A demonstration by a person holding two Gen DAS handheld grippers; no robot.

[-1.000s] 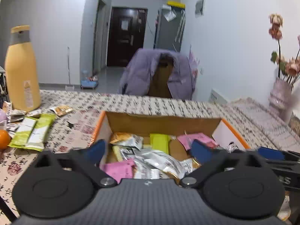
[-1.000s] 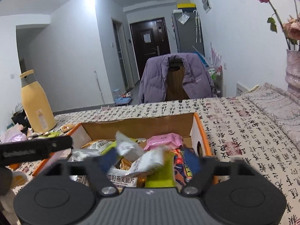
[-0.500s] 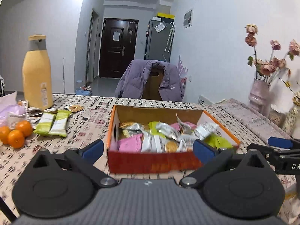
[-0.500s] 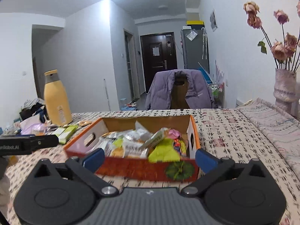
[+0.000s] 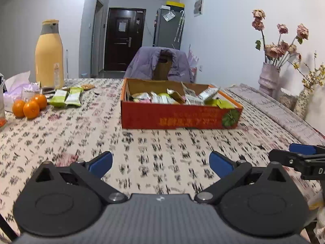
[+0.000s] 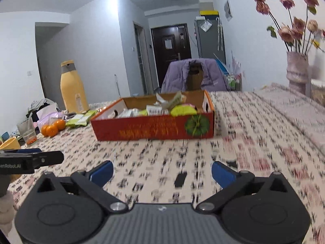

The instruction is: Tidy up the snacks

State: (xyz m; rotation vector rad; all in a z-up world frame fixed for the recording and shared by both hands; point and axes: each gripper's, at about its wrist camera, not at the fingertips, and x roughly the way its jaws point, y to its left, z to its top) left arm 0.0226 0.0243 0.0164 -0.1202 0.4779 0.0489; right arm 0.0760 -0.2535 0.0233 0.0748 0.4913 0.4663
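Red box (image 5: 178,120); open patterned tablecloth (image 5: 154,150) before grippers.

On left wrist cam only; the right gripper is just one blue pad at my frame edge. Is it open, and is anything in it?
Observer: The right gripper is wide open. Only bare tablecloth shows between its fingers.
Operator: OK. The snack box: its right end wall is edge-on for me. Is there anything to grab there?
Observer: Yes, a hand hole is cut through that end wall, and the right wrist view shows it clearly.
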